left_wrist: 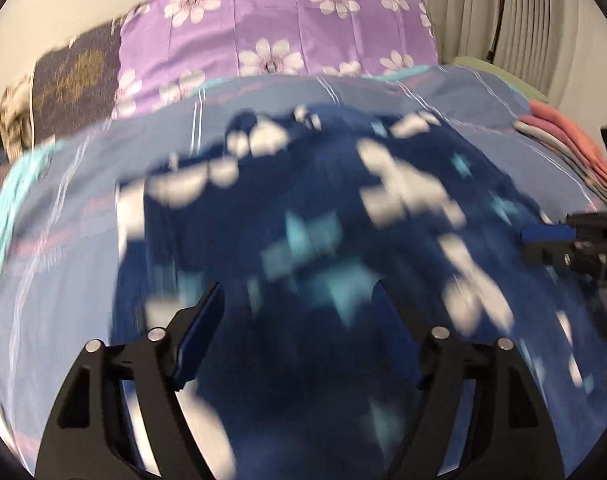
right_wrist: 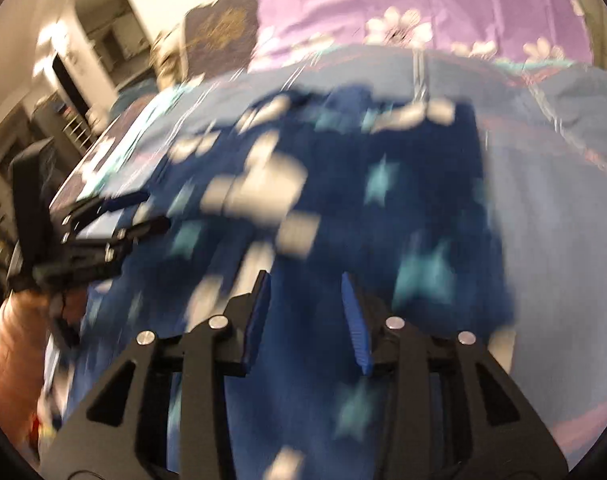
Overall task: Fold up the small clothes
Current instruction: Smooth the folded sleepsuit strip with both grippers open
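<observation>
The left gripper [left_wrist: 299, 300] hangs released, jaws wide apart above the navy star-print garment [left_wrist: 303, 240], nothing between them. The right gripper [right_wrist: 305, 304] is likewise released, jaws parted over the same cloth. The garment lies spread on the blue bedspread [left_wrist: 63, 280], in front of the purple flowered pillow [left_wrist: 279, 28].

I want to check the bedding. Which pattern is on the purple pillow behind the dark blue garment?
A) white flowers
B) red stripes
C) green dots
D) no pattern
A: the purple pillow behind the dark blue garment carries white flowers, seen in both wrist views.
</observation>
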`<state>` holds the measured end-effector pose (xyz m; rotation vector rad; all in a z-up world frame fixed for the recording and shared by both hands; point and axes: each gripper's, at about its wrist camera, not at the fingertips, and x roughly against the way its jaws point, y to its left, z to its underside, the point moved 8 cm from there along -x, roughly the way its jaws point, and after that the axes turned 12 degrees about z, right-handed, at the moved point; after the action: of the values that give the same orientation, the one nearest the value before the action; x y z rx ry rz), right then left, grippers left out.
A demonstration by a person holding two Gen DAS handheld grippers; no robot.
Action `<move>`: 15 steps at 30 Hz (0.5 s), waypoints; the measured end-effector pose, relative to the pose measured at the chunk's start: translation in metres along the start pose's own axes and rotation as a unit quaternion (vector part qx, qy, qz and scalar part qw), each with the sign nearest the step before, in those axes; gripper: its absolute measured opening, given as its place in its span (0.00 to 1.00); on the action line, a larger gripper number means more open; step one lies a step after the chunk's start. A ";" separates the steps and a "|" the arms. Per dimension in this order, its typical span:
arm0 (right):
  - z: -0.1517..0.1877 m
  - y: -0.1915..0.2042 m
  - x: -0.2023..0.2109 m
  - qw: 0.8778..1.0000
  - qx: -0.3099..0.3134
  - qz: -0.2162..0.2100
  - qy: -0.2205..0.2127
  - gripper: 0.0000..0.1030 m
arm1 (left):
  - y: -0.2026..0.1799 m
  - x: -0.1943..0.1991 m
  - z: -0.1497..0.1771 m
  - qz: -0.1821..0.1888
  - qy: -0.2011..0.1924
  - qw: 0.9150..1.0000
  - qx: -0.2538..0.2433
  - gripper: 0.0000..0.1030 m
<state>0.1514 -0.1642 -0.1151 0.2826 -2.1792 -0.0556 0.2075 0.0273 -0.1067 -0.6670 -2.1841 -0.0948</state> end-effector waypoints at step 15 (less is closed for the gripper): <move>0.139 0.094 0.085 0.975 -0.013 -0.210 0.077 0.51 | -0.032 0.103 0.109 -0.023 -0.042 0.999 0.025 0.84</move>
<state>-0.0251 -0.1005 -0.1152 0.7051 -1.9316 -0.2886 0.0617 0.0757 -0.0965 -0.6016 -2.2750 -0.0368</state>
